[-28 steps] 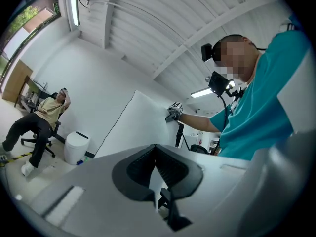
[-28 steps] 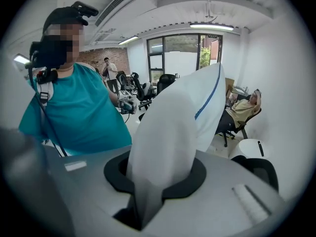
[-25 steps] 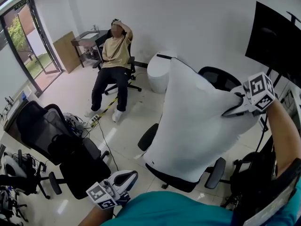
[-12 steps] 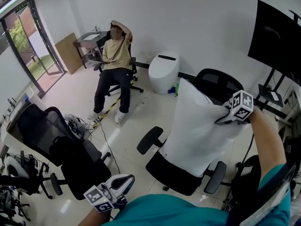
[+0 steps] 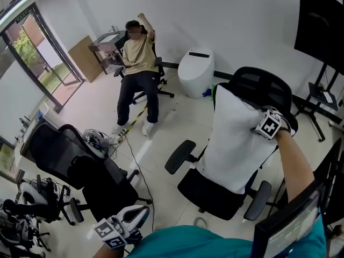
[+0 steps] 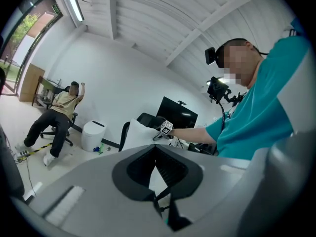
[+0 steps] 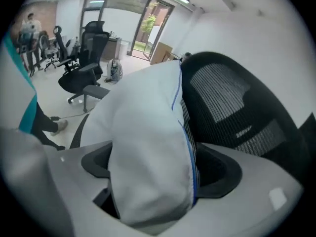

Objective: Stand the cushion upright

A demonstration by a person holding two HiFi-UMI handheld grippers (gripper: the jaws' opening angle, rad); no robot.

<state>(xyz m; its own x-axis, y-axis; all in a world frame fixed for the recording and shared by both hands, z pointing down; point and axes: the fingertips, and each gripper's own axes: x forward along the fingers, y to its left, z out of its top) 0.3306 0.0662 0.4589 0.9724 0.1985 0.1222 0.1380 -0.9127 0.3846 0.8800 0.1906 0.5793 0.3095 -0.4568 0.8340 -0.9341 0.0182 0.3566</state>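
Observation:
The white cushion [image 5: 236, 138] stands upright on the seat of a black mesh office chair [image 5: 263, 87] and leans on its backrest. My right gripper [image 5: 263, 123] is at the cushion's upper right edge. In the right gripper view the cushion's edge with blue piping [image 7: 148, 147] fills the gap of the right gripper [image 7: 158, 172]; the jaws are opening and stand wide apart around it. My left gripper [image 5: 141, 215] hangs low at the bottom left, far from the chair, shut on nothing. In its own view the left gripper [image 6: 157, 169] looks towards the cushion [image 6: 136, 135].
A person [image 5: 138, 52] sits in a chair at the back. A white round bin [image 5: 196, 71] stands by the wall. Another black chair [image 5: 80, 165] is at the left, cables lie on the floor, and a dark screen on a stand [image 5: 322, 20] is at the right.
My right gripper came down and away with the cushion, from held high in the air to resting on the chair seat against the backrest. The left gripper barely moved.

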